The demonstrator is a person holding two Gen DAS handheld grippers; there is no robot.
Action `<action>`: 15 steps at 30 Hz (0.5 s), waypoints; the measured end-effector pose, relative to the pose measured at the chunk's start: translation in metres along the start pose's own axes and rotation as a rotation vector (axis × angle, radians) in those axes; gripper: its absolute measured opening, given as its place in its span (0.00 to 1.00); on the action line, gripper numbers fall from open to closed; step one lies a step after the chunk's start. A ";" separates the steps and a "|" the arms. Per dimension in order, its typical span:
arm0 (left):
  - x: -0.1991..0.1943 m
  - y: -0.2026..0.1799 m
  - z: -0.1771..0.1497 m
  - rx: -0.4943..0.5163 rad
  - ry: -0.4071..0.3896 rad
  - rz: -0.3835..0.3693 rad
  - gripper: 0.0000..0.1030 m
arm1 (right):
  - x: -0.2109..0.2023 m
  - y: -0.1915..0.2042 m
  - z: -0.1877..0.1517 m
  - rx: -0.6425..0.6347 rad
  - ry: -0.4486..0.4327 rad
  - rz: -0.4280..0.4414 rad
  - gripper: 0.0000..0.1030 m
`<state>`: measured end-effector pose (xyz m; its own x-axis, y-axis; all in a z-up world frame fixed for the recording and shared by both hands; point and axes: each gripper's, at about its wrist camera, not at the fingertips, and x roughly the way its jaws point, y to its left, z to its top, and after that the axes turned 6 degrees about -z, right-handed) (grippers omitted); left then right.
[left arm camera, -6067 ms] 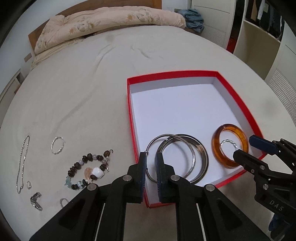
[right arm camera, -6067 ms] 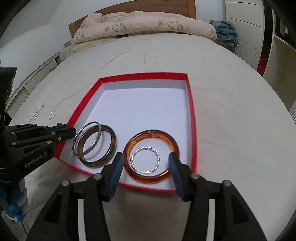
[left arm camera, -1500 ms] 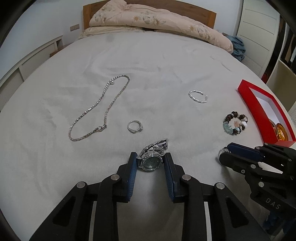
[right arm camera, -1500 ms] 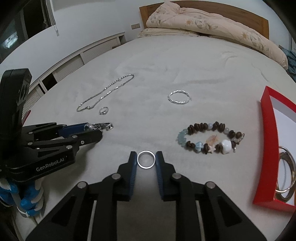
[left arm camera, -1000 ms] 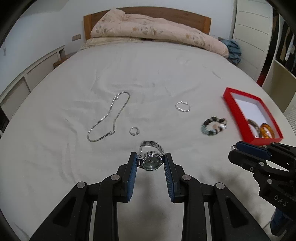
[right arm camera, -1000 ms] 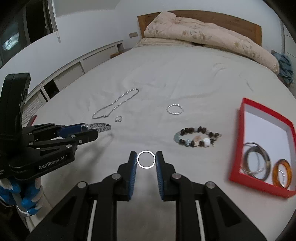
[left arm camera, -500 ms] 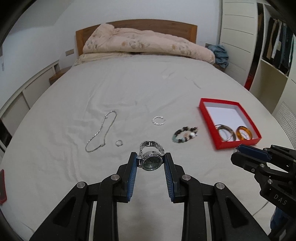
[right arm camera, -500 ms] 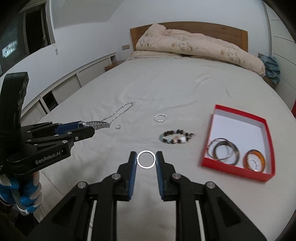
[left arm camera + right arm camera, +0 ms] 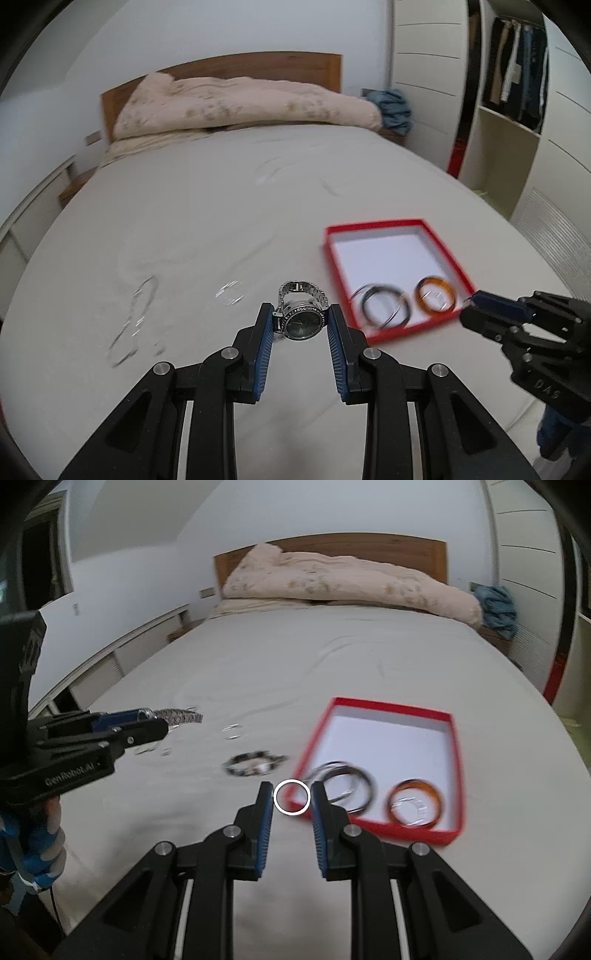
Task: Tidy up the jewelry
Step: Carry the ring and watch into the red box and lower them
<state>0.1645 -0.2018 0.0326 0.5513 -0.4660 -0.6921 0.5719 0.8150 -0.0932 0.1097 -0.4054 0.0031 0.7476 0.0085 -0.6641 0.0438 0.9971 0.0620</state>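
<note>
My left gripper (image 9: 300, 325) is shut on a silver wristwatch (image 9: 303, 323) with a dark dial, held above the bed. My right gripper (image 9: 291, 798) is shut on a plain silver ring (image 9: 291, 796), also held in the air. A red box (image 9: 380, 226) with a white floor lies on the sheet to the right; in it are dark and silver bangles (image 9: 384, 305) and an amber bangle (image 9: 436, 298). On the sheet stay a beaded bracelet (image 9: 255, 765), a twisted silver bangle (image 9: 232, 732) and a silver chain (image 9: 129, 325), all blurred.
The bed sheet (image 9: 207, 206) is wide and pale, with a rolled duvet (image 9: 243, 107) against the wooden headboard. A wardrobe (image 9: 513, 92) stands at the right, low white cabinets (image 9: 110, 664) at the left. A hand in a blue-and-white glove (image 9: 33, 849) holds the left gripper.
Both grippers have risen and swung right toward the red box, each keeping its piece. The box now sits closer to the middle of both views.
</note>
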 end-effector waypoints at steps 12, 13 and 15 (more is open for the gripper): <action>0.129 -0.063 0.032 0.077 0.101 -0.077 0.28 | 0.081 -0.087 0.000 0.077 0.062 -0.084 0.18; 0.139 -0.065 0.028 0.079 0.117 -0.076 0.28 | 0.088 -0.090 -0.002 0.078 0.070 -0.085 0.18; 0.154 -0.066 0.021 0.082 0.139 -0.073 0.28 | 0.099 -0.095 -0.008 0.082 0.088 -0.087 0.19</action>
<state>0.2241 -0.3349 -0.0531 0.4201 -0.4664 -0.7784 0.6584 0.7470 -0.0923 0.1747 -0.4985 -0.0746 0.6777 -0.0673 -0.7322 0.1624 0.9849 0.0597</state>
